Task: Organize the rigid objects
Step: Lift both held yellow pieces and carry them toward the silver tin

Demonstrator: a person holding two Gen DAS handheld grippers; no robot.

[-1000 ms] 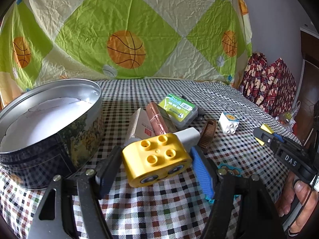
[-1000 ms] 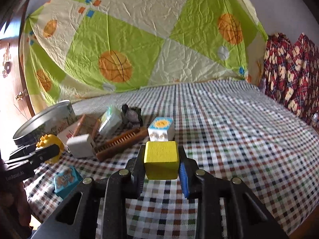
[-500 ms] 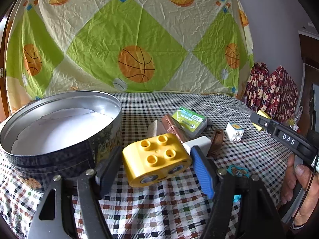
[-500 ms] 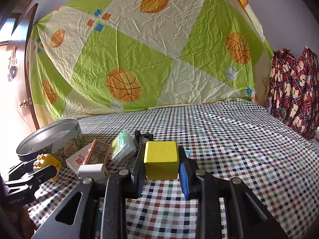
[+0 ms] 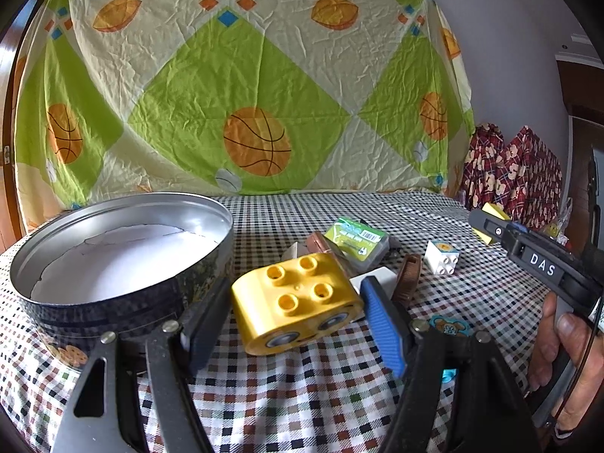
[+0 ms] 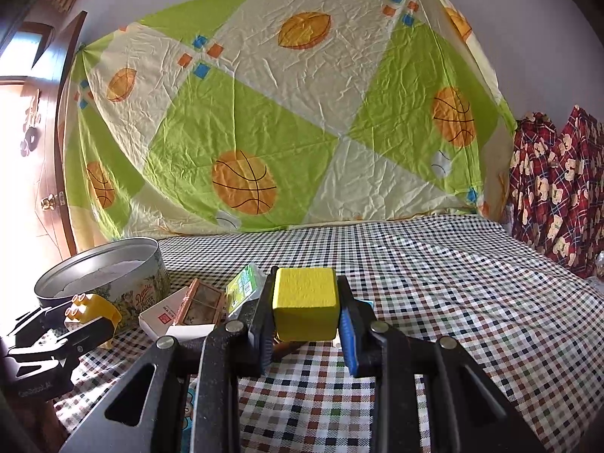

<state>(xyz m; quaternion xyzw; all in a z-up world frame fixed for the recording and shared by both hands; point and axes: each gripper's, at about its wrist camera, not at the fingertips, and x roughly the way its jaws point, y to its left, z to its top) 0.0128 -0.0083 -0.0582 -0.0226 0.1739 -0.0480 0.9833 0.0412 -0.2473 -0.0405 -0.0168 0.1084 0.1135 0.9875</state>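
**Gripping blocks beside the tin**

Clamping a yellow studded brick (image 5: 298, 298), the left claw (image 5: 292, 307) hangs just right of the round tin (image 5: 124, 264). The right claw (image 6: 305, 313), farther right of the tin, pinches a yellow cube (image 6: 305, 304) above the checked desk (image 6: 453, 302), where small boxes lie.

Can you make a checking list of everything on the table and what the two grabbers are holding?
Surface: checked tablecloth, wrinkled.
Job's things: yellow studded brick; yellow cube; round tin, open, only white lining seen inside.
Clutter: green packet, brown comb, white brick, white box, lying right of the tin.
Grippers: left gripper shut on the studded brick; right gripper shut on the cube.
Cables: nothing seen.
Surroundings: basketball-print sheet hung behind; red patterned fabric at right.
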